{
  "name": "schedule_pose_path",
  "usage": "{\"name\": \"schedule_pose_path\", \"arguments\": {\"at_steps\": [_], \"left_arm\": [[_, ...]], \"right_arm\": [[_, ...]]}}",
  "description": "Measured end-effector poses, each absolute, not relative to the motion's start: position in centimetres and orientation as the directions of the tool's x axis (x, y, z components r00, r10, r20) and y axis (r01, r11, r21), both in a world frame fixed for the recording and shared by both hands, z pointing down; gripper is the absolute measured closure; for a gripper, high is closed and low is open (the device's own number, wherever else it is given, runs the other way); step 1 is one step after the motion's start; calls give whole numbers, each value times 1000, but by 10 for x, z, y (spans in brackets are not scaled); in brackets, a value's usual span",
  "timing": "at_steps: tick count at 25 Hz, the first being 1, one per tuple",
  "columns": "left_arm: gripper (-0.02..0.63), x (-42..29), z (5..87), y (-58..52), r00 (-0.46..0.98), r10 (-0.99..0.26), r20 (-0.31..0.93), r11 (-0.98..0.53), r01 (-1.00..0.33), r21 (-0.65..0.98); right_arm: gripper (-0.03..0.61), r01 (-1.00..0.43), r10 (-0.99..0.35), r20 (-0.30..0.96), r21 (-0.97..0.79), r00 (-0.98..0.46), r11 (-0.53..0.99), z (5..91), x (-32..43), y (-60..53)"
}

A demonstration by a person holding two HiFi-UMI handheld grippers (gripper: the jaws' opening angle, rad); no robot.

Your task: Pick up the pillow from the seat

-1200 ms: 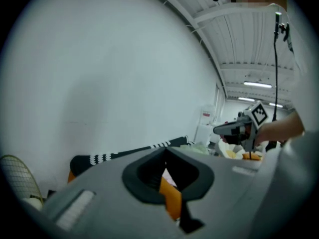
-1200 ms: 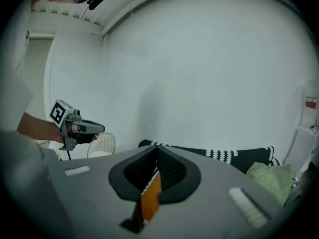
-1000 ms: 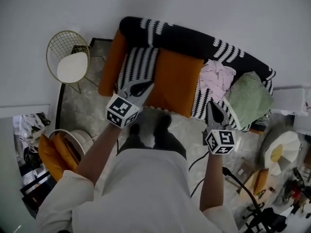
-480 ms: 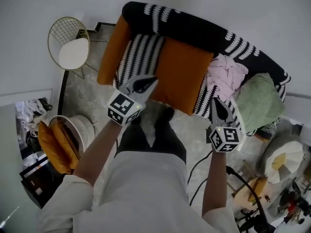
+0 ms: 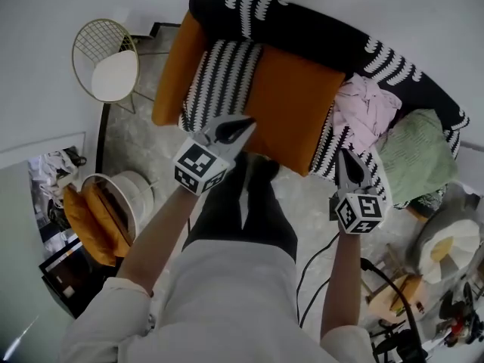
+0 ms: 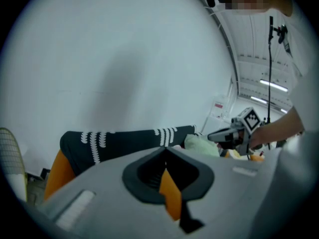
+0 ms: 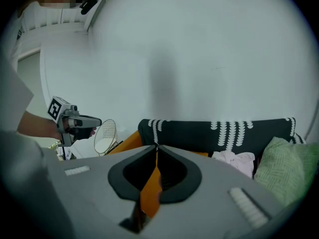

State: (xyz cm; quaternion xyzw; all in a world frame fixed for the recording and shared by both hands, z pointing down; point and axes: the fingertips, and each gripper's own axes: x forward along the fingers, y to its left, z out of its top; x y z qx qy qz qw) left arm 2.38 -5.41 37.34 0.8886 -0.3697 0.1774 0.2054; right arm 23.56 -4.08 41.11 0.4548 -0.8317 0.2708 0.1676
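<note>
Flat square orange pillow [image 5: 291, 104] mid-frame on black-and-white stripy knitted sofa [image 5: 302, 29]; left gripper [image 5: 246, 125] and right gripper [image 5: 344, 157] jaws pressed together, both empty

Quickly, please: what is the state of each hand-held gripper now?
Left hand-held gripper: closed, holding nothing.
Right hand-held gripper: closed, holding nothing.

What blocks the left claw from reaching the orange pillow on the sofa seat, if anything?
Likely nothing, so yes: the left claw hovers by the front edge of the orange pillow. Its jaws are shut and must open first.
</note>
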Motion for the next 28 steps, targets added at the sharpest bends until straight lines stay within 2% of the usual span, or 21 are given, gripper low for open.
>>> {"name": "schedule_pose_path", "arguments": {"at_steps": [8,10,16,22,28], "left_arm": [[610,16,429,-90,682,-542,491,-636,-715,291],[570,16,447,-101,693,-515,504,-638,-703,315],[566,13,502,-133,702,-470,536,-646,-687,334],[540,6,558,-157,697,-435,570,-629,-688,362],[503,-1,621,-166,689,-386,613,-605,-691,396]], "right_arm": [[551,-862,-644,575,-299,-505,409,458,230,-66],[548,-868,-640,588,-302,-495,394,471,229,-74],[523,-874,-619,617,-328,-486,359,521,224,-98],[477,-878,-588,652,-336,-478,342,572,219,-119],[396,-879,-557,679,-378,-478,292,631,216,-132]]}}
